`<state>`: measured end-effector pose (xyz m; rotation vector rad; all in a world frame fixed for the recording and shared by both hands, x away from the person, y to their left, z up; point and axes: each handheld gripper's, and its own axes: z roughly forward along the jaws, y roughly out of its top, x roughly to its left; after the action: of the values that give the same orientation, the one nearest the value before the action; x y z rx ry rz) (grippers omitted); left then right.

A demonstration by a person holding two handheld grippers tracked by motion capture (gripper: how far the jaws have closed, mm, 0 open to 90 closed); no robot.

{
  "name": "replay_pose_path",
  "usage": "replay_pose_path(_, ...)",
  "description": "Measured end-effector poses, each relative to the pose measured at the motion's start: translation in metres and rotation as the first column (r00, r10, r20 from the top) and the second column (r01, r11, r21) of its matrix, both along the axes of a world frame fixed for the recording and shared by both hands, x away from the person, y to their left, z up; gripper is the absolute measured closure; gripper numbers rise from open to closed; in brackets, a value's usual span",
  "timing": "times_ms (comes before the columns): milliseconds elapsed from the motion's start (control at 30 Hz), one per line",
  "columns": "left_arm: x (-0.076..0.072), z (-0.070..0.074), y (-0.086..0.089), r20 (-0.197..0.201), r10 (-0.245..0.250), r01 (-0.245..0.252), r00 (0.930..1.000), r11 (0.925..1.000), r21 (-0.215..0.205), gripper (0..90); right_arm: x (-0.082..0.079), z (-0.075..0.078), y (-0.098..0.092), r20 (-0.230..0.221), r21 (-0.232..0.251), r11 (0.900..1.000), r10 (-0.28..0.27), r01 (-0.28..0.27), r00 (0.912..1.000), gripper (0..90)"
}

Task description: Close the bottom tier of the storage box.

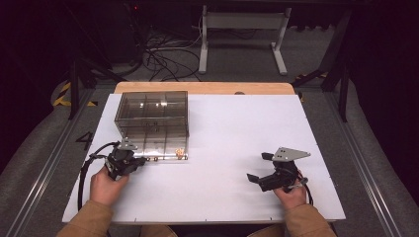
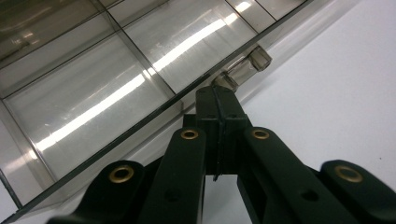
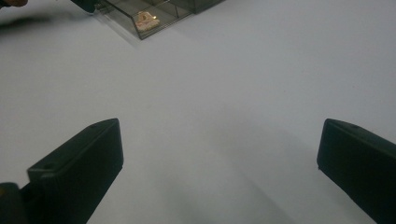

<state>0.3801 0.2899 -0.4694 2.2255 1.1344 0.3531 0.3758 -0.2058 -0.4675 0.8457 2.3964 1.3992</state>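
Left claw [image 2: 218, 100] closed tight — tips touching organizer box [image 2: 116, 79] latch [image 2: 243, 70].

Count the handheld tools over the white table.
2. The left tool is shut, its tips at the front edge of the clear compartment box. The right tool hangs open over the bare white table.

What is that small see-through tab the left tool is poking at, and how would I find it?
Start at the white table and find the smoky clear compartment box at its left. Along the box's near edge, where the lid meets the base, sits a small clear latch tab. It alone juts out from that edge, right at the tip of the shut left hand-held gripper.
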Motion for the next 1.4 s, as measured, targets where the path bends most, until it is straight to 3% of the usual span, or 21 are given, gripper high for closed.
replay_pose_path(367,0.009,-0.002,0.002,0.010,0.062,-0.061,0.9980,0.9974,-0.039,89.7,0.000,0.000,0.000,0.001,0.000,1.000,0.002,-0.002,1.0000,0.9)
replay_pose_path(500,0.013,-0.004,0.002,-0.005,0.084,-0.084,0.9965,0.9936,-0.076,89.7,0.000,0.000,0.000,0.006,-0.007,1.000,0.003,-0.003,1.0000,0.9)
replay_pose_path(733,0.025,-0.004,0.002,0.017,0.113,-0.111,0.9934,0.9877,-0.110,89.7,0.000,0.000,0.000,0.004,-0.007,1.000,0.004,-0.004,1.0000,0.9)
replay_pose_path(933,0.034,-0.003,0.000,0.039,0.135,-0.130,0.9901,0.9861,-0.103,89.7,0.000,0.000,0.000,0.003,-0.006,1.000,0.004,-0.004,1.0000,0.9)
replay_pose_path(1400,0.048,-0.009,0.003,0.064,0.184,-0.173,0.9809,0.9735,-0.150,89.6,0.001,0.000,0.000,-0.005,0.000,1.000,0.003,-0.003,1.0000,0.9)
